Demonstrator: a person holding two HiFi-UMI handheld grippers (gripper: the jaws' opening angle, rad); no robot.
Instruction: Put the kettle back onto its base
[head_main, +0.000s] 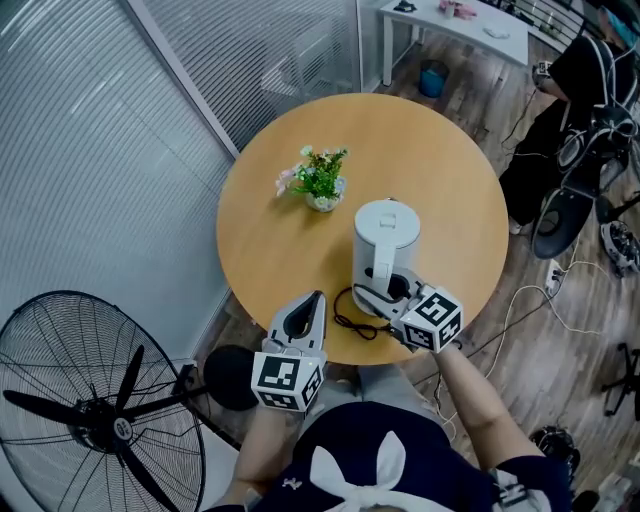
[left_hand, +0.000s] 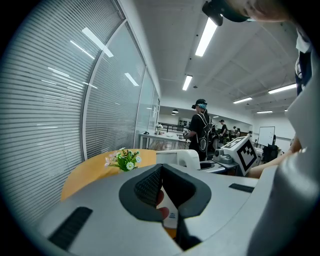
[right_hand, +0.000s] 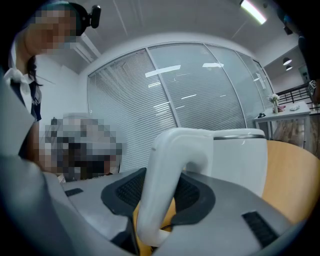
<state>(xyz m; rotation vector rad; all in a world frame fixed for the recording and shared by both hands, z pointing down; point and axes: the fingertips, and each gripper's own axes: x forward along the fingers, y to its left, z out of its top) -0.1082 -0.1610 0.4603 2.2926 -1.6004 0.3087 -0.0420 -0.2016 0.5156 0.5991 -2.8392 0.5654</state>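
Observation:
A white electric kettle stands upright on the right half of the round wooden table. Its curved handle runs between the jaws of my right gripper, whose pads press on it from both sides. The kettle's body fills the space just beyond the jaws. The base is hidden under the kettle; a black cord loops out from beneath it. My left gripper rests at the table's front edge, left of the kettle, shut with nothing in it. The left gripper view shows its tips meeting.
A small pot of flowers stands at the table's middle, behind and left of the kettle. A black floor fan is at lower left. Glass walls with blinds lie to the left. Chairs and cables are on the floor at right.

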